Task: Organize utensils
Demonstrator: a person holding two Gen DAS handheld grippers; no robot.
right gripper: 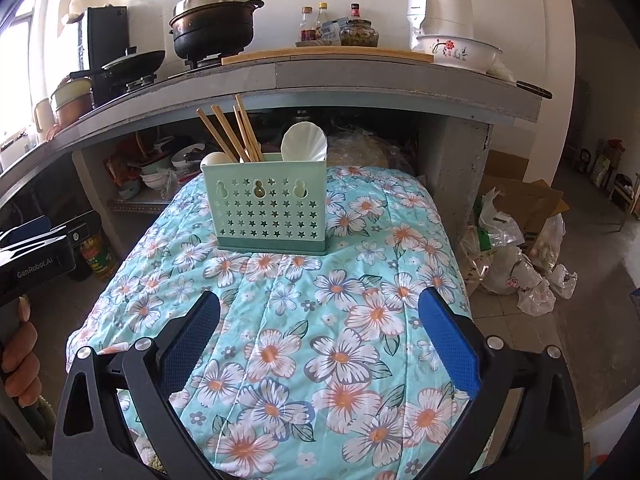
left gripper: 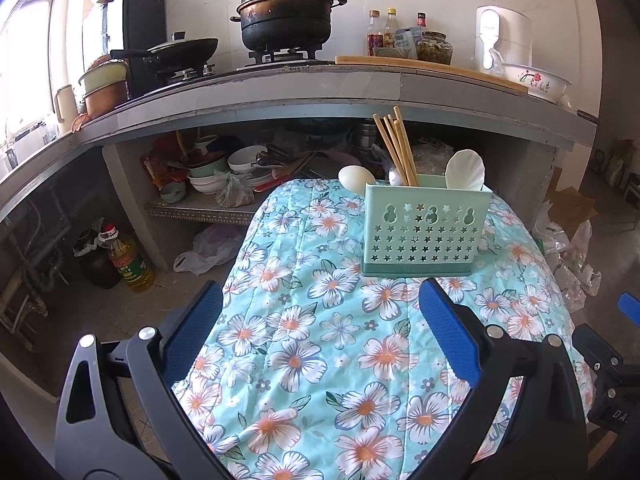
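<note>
A mint-green utensil holder (left gripper: 424,232) (right gripper: 266,216) with star-shaped holes stands upright at the far part of the floral cloth (left gripper: 320,340) (right gripper: 320,340). Several wooden chopsticks (left gripper: 394,146) (right gripper: 236,132) lean out of it to the left. A white scalloped spoon (left gripper: 466,170) (right gripper: 304,142) sticks up on its right side, and a white spoon bowl (left gripper: 354,178) (right gripper: 214,158) shows at its left. My left gripper (left gripper: 324,296) hangs open over the cloth, nothing between its blue pads. My right gripper (right gripper: 320,306) is also wide open and empty, nearer than the holder.
Behind the cloth-covered table runs a kitchen counter (left gripper: 280,88) (right gripper: 360,76) with a black pot (left gripper: 286,16), a wok (left gripper: 180,50), bottles and a rice cooker (right gripper: 440,12). Dishes fill the shelf (left gripper: 224,176) below. An oil bottle (left gripper: 130,260) stands on the floor at left; plastic bags (right gripper: 508,256) lie at right.
</note>
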